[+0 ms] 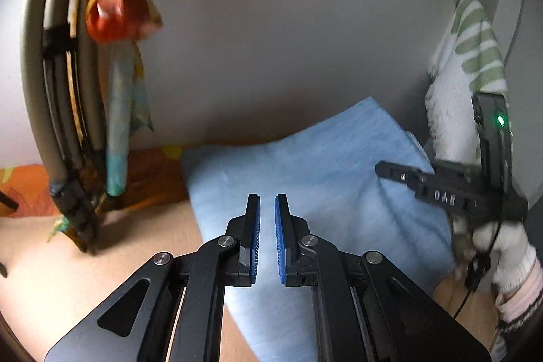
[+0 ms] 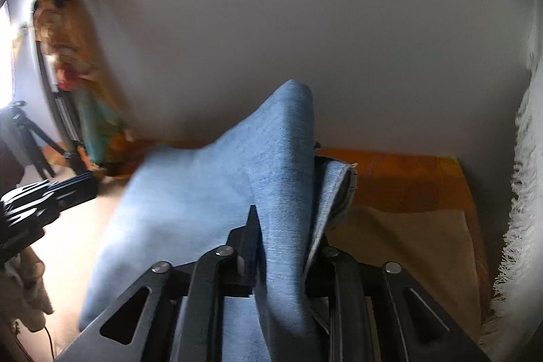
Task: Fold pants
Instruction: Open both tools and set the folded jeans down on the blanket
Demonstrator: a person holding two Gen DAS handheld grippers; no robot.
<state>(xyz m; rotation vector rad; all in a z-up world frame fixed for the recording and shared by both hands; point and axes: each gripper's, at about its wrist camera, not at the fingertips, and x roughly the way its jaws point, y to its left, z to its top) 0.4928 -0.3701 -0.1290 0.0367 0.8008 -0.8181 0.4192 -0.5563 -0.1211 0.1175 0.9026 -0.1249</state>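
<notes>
I am seeing my left gripper clenched nearly to the pads with nothing between them, the light blue pants lying flat just beyond and beneath its fingertips. My right gripper is grasping a raised fold of the pants, cloth draping over its right finger and peaking ahead of the tips.

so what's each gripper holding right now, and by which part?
The left gripper holds nothing; no cloth sits between its near-closed pads. The right gripper has a raised fold of the blue pants between its fingers, near an edge; a firm pinch cannot be told.
</notes>
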